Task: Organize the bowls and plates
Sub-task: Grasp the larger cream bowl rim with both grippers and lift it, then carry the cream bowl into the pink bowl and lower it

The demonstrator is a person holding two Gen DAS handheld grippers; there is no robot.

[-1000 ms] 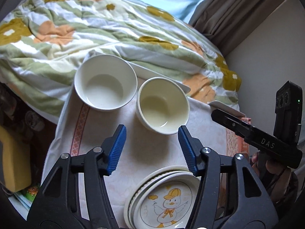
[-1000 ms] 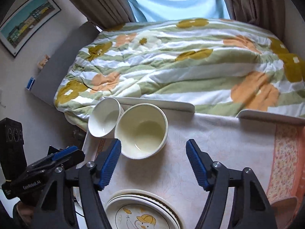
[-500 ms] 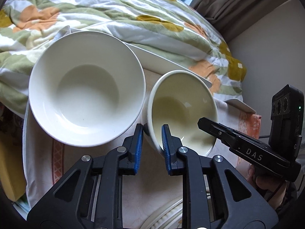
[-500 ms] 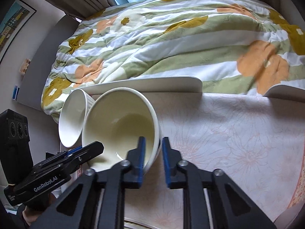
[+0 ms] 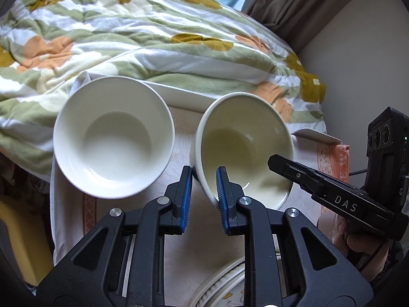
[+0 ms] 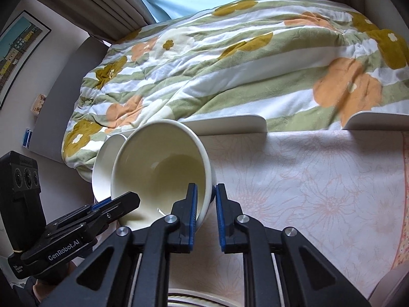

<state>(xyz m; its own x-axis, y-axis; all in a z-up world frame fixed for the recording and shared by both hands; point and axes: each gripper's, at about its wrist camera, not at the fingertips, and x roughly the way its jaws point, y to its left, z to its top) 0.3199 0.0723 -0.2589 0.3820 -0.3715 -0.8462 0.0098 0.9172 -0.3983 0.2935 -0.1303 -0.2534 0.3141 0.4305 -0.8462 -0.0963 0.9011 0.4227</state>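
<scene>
- Between your two grippers sits one cream bowl [image 5: 245, 148], tipped on its side with its mouth toward you.
- Your left gripper [image 5: 204, 192] has just clamped its blue pads on the bowl's near-left rim, one pad inside, one outside.
- Your right gripper [image 6: 206, 206] has likewise just closed on the near-right rim of that same bowl [image 6: 158, 176], pinching the wall.
- Just left of it, a white bowl [image 5: 113, 136] stands upright on the tabletop [image 6: 319, 186], which wears a pale floral cloth; the two bowls look close but whether they touch is unclear.
- Below your left gripper, the edge of a stack of plates [image 5: 225, 281] shows.
- Beyond the tabletop lies a bed under a flowered quilt [image 6: 230, 64].
</scene>
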